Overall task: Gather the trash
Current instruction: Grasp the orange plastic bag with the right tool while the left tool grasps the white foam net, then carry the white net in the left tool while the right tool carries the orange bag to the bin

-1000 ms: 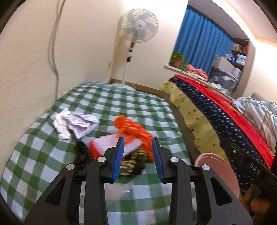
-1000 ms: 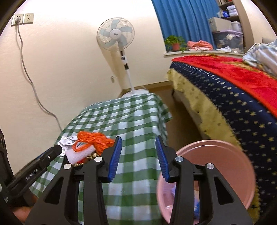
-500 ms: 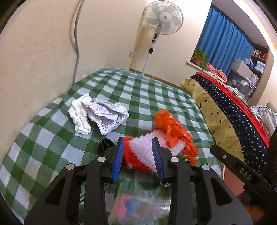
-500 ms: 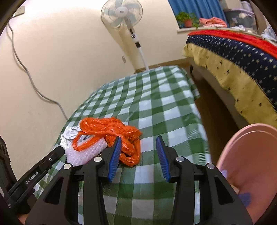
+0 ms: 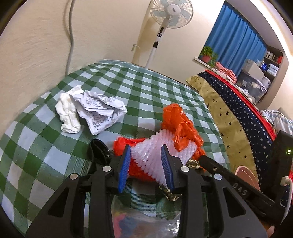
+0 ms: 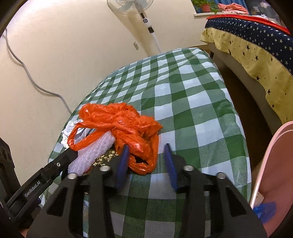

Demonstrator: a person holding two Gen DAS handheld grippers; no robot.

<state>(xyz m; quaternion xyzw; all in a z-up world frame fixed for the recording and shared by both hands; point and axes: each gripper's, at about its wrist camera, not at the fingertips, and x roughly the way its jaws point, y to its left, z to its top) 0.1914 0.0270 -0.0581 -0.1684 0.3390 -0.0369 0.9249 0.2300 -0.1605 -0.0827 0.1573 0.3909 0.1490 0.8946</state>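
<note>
Our left gripper has just been closing, pads pressing the bubble wrap; our right gripper has just been closing too, part-open, with the orange bag between its jaws.

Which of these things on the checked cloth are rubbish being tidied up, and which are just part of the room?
Part of the job:
- orange plastic bag
- bubble wrap
- crumpled paper
- white tissue
- pink bin
- left hand-held gripper, around the bubble wrap

Just there:
- standing fan
- blue curtain
- potted plant
- starry bed cover
</note>
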